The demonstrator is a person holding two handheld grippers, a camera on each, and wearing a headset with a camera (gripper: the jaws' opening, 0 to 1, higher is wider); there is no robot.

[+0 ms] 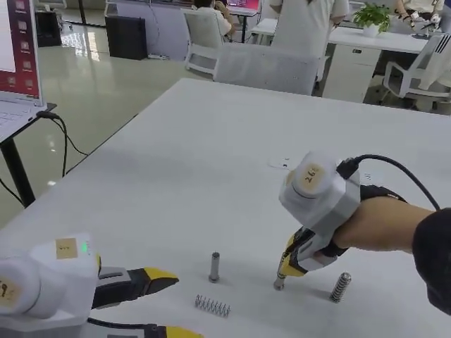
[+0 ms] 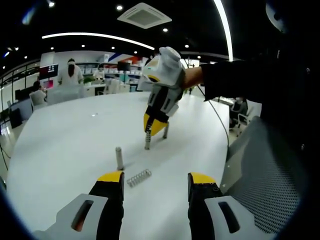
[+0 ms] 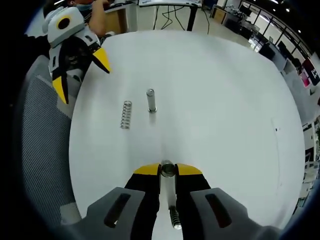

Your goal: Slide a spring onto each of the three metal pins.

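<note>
Three metal pins stand on the white table (image 1: 211, 162). The left pin (image 1: 214, 267) (image 2: 119, 158) (image 3: 150, 100) is bare. A loose spring (image 1: 212, 305) (image 2: 138, 177) (image 3: 126, 114) lies in front of it. My right gripper (image 1: 287, 266) (image 2: 154, 127) (image 3: 167, 172) points down over the middle pin (image 1: 280, 284) (image 2: 148, 142), shut on a spring whose ring-shaped end (image 3: 167, 169) shows between the yellow tips. The right pin (image 1: 340, 287) (image 3: 174, 218) wears a spring. My left gripper (image 1: 165, 303) (image 2: 156, 180) hovers open just short of the loose spring.
A small mark (image 1: 282, 163) lies farther back on the table. A laptop on a stand (image 1: 17, 77) with a cable is at the left. Office chairs (image 1: 264, 67), desks and people are beyond the table's far edge.
</note>
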